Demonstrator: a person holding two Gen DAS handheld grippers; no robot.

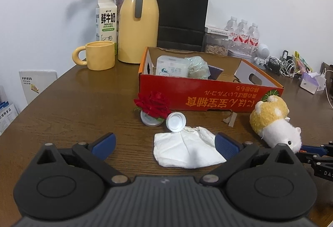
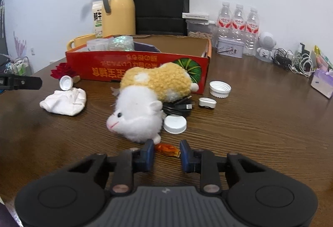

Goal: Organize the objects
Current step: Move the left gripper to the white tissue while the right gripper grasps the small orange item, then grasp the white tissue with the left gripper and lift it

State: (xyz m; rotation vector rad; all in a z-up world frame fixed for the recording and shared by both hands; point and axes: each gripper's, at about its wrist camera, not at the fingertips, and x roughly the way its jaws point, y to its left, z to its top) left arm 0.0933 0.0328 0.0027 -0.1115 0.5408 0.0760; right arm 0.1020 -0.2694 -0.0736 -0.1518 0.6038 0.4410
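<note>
My left gripper [image 1: 165, 144] is open, its blue pads either side of a crumpled white tissue [image 1: 185, 149] on the brown table. A white cap [image 1: 175, 122] and a red rose [image 1: 153, 105] lie just beyond it. The red cardboard box [image 1: 208, 96] holds a tissue pack and a bag. My right gripper [image 2: 167, 154] is partly open around an orange wrapped candy [image 2: 167, 149] that lies on the table. A yellow and white plush hamster [image 2: 149, 98] lies just beyond it, also in the left wrist view [image 1: 274, 120].
White lids [image 2: 174, 124] [image 2: 220, 89], a black cable [image 2: 177, 108] and a small white device [image 2: 207, 102] lie by the plush. A yellow mug [image 1: 97, 58], yellow thermos [image 1: 138, 23], milk carton [image 1: 106, 21], black bag [image 1: 183, 16] and water bottles [image 2: 238, 25] stand behind.
</note>
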